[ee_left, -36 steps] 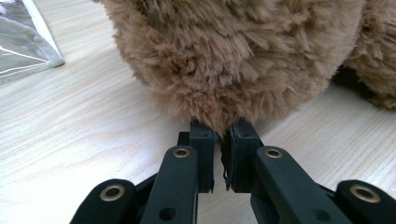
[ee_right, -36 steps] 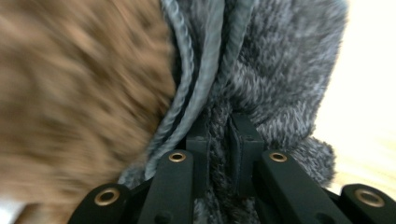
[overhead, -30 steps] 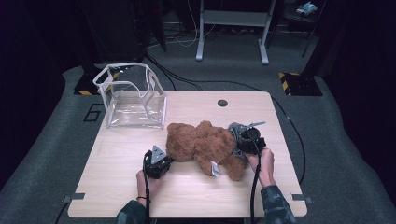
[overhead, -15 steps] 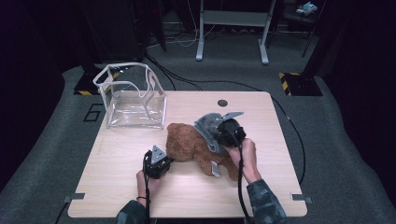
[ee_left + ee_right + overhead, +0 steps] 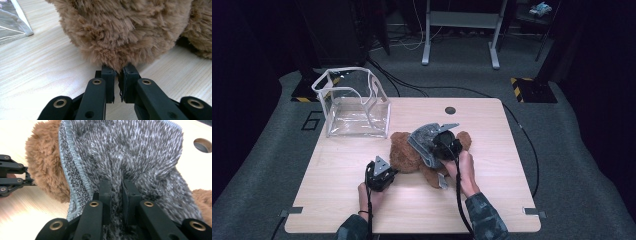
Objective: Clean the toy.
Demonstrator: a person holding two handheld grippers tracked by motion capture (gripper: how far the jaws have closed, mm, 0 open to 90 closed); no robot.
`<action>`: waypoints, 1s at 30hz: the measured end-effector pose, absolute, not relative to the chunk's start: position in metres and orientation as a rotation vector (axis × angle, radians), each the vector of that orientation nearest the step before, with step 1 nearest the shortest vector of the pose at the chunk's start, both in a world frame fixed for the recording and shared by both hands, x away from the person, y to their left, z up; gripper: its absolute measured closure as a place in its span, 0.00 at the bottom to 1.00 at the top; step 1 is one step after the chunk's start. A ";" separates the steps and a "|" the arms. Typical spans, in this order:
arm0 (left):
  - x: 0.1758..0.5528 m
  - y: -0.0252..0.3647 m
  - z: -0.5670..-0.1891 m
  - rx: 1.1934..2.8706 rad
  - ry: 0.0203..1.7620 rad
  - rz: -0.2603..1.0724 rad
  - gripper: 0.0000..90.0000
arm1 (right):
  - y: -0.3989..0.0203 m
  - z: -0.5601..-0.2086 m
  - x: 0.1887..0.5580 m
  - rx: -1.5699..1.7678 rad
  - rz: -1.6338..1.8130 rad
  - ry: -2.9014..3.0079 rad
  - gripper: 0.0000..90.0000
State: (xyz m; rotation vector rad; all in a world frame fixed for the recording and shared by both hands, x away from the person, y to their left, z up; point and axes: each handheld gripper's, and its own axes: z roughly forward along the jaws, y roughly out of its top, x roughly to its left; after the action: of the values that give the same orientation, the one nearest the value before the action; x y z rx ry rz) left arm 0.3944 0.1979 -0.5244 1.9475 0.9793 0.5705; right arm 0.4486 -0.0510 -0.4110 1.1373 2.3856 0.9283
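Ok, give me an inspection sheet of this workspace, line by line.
Surface: wooden table with a round hole.
Job's things: brown teddy bear lying down; grey knit garment over it.
Clutter: clear plastic box, open, far left corner.
Grippers: left gripper shut on the bear's fur; right gripper shut on the garment.
Cables: one trails from each gripper; more on the floor.
Surroundings: dark room, grey carpet, metal stand behind.
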 end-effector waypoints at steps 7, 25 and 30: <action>0.394 0.198 -0.525 1.941 0.981 0.570 0.92 | -0.046 -0.397 0.439 1.107 0.996 2.367 0.89; 0.394 0.200 -0.524 1.935 0.979 0.557 0.90 | -0.025 -0.413 0.439 1.079 0.979 2.413 0.89; 0.394 0.199 -0.524 1.931 0.976 0.560 0.90 | -0.014 -0.404 0.432 1.013 1.034 2.418 0.89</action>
State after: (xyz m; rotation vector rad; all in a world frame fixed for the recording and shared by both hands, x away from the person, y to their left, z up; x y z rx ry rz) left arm 0.3939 0.1993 -0.5242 1.9308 0.9762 0.5599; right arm 0.4324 -0.0138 -0.4035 1.0128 2.4185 1.0336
